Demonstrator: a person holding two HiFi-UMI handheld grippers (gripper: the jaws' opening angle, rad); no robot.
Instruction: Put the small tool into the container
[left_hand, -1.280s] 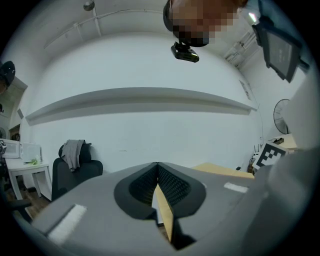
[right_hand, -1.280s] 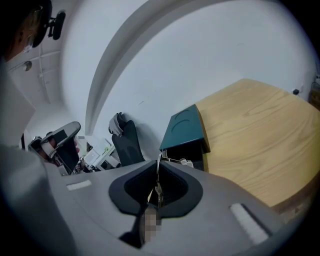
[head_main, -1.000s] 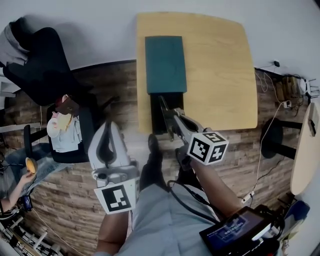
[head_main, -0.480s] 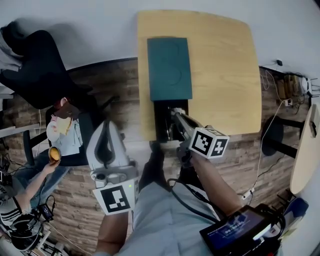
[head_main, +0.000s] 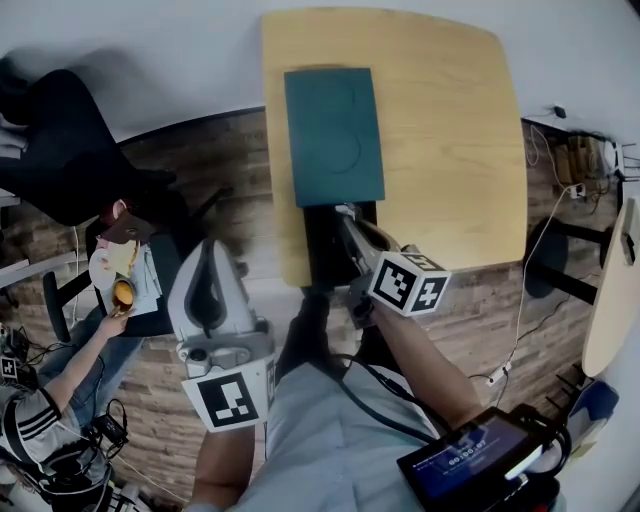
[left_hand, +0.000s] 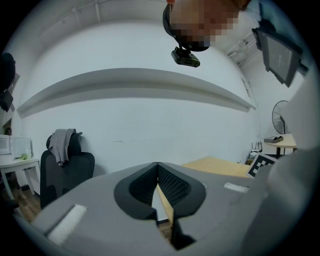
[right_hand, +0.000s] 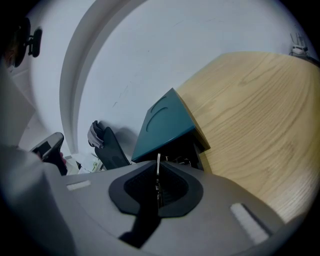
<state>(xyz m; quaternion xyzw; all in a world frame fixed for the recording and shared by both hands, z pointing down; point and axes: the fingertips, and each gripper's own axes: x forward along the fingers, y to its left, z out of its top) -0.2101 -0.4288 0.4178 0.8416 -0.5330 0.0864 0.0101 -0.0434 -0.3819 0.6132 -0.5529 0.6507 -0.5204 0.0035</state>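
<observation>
A container with a teal lid (head_main: 333, 135) and an open black compartment (head_main: 318, 250) stands on the wooden table (head_main: 450, 150) at its near left edge. My right gripper (head_main: 345, 214) reaches over that black opening. It is shut on a small thin metal tool (right_hand: 158, 162), whose tip sticks out past the pads toward the teal lid (right_hand: 162, 125) and the dark opening (right_hand: 186, 149). My left gripper (head_main: 211, 250) hangs back off the table over the floor, shut with nothing in it; its pads meet at the tips (left_hand: 157, 167).
A black office chair (head_main: 70, 150) stands at the left, with a seated person (head_main: 60, 370) below it. A screen device (head_main: 470, 465) sits at the lower right. Cables (head_main: 560, 170) and another table's edge (head_main: 610, 300) lie to the right.
My right gripper stays over the black compartment with the tool still in its jaws, shifted only slightly. The left gripper has barely moved. The seated person's hand moved.
</observation>
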